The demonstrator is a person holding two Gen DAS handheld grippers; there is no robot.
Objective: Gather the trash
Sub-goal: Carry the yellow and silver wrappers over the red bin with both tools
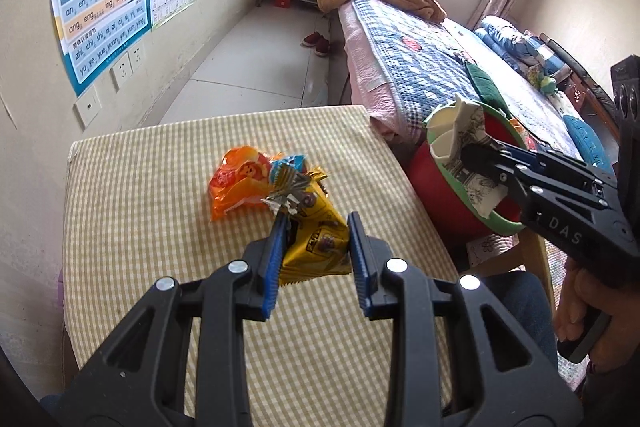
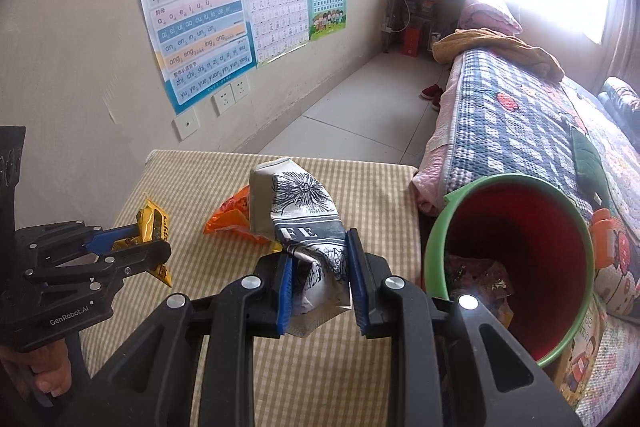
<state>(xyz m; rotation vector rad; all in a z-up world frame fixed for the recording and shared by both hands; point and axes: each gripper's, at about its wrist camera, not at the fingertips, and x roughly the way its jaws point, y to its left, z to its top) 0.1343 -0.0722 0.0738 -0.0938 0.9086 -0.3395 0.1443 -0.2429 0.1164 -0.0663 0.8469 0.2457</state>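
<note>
**Both grippers loaded, carry to bin pending**

Left gripper (image 1: 316, 259) is clamped on a yellow wrapper (image 1: 320, 243), held above the checked table (image 1: 160, 207). Right gripper (image 2: 320, 279) is clamped on a crumpled paper cup (image 2: 304, 211), just beside the red bin (image 2: 520, 247). An orange wrapper (image 1: 236, 187) lies on the table, untouched.

Step in hand, as I judge it: transport. Next move calls for bringing each load over the bin mouth, then opening the jaws; the cup is nearer and likely goes first.

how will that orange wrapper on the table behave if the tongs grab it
The orange wrapper looks crumpled and thin, so probably floppy and light. Its glossy film may slip between pads. Lying flat on the checked tablecloth, it likely slides when pushed rather than rolling.
</note>
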